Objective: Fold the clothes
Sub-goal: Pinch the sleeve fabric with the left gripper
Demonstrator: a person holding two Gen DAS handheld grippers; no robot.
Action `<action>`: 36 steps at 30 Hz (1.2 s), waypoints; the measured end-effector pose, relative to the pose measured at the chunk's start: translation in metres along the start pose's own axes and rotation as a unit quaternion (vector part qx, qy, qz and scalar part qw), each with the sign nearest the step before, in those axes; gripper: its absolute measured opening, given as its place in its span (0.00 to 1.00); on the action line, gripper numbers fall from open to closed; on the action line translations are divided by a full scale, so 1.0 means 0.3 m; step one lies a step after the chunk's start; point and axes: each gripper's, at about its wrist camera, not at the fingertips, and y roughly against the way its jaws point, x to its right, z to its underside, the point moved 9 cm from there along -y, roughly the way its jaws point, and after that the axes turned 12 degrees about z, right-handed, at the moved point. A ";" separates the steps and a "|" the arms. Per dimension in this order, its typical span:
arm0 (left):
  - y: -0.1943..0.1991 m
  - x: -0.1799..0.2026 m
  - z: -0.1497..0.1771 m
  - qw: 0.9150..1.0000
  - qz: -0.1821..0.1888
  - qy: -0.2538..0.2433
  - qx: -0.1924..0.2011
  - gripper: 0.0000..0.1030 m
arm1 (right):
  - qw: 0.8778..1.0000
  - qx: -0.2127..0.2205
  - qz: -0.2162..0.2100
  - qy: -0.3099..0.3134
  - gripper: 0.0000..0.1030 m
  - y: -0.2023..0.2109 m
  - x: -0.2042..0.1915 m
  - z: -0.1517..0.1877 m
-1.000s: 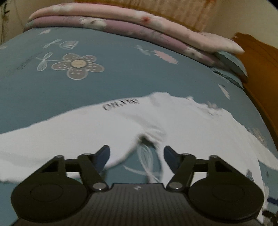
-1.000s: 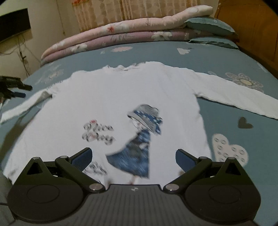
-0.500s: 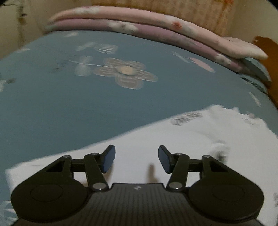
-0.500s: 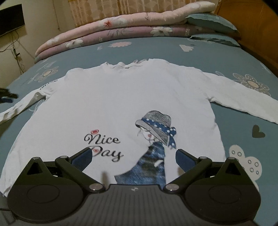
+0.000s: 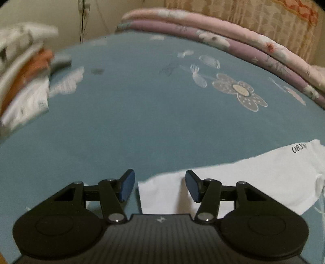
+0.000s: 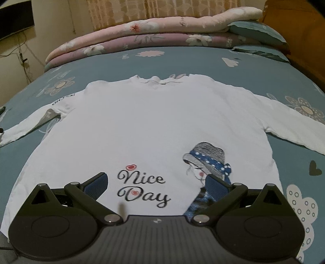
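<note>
Whereas 0.5 s earlier over mid-sleeve, L gripper (image 5: 160, 187) now sat at sleeve cuff (image 5: 154, 193), jaws spread, empty; R gripper (image 6: 155, 185) spread above hem, empty. Counted: 1 white shirt (image 6: 150, 126), 2 sleeves. Lay flat, front up, on bed (image 6: 254, 77); collar pointed to folded quilts (image 6: 142, 34), sleeves crosswise.

Dim room — beige wall (image 6: 61, 18), patterned curtain (image 6: 162, 10), wooden headboard (image 6: 300, 30)

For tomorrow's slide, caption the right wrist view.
Open right gripper hovers over a white long-sleeved shirt spread flat on a blue bedsheet.
</note>
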 end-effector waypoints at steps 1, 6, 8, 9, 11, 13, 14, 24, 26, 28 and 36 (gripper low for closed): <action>-0.001 0.010 0.003 1.000 0.000 -0.005 -0.002 0.53 | 1.000 0.001 0.002 0.003 1.00 -0.001 -0.004 -0.001; -0.008 0.058 0.016 0.999 0.000 -0.032 -0.012 0.12 | 1.000 -0.004 0.003 0.004 1.00 -0.009 -0.022 0.000; -0.011 0.077 0.021 0.999 0.000 -0.042 -0.015 0.09 | 1.000 -0.005 0.003 0.006 1.00 -0.010 -0.026 -0.001; -0.012 0.086 0.024 0.999 0.000 -0.047 -0.017 0.08 | 1.000 -0.004 0.004 0.007 1.00 -0.009 -0.026 -0.003; -0.015 0.105 0.029 0.998 0.000 -0.058 -0.021 0.08 | 1.000 -0.003 0.004 0.007 1.00 -0.008 -0.025 -0.006; -0.014 0.113 0.015 0.997 0.013 -0.072 -0.028 0.08 | 1.000 -0.003 0.006 0.005 1.00 -0.007 -0.018 -0.007; -0.015 0.120 0.008 0.996 0.020 -0.085 -0.033 0.08 | 1.000 -0.003 0.007 0.005 1.00 -0.007 -0.015 -0.007; -0.001 0.094 -0.123 0.991 0.017 -0.130 -0.030 0.08 | 1.000 -0.007 0.017 -0.002 1.00 -0.025 -0.004 -0.017; -0.007 0.074 -0.137 0.992 0.016 -0.118 -0.030 0.08 | 1.000 -0.005 0.020 0.005 1.00 -0.024 -0.011 -0.019; -0.019 0.056 -0.121 0.994 0.018 -0.106 -0.035 0.12 | 1.000 -0.004 0.018 0.010 1.00 -0.021 -0.018 -0.022; 0.019 0.009 -0.131 0.997 -0.016 -0.081 -0.013 0.44 | 1.000 0.001 0.012 0.005 1.00 -0.015 -0.020 -0.036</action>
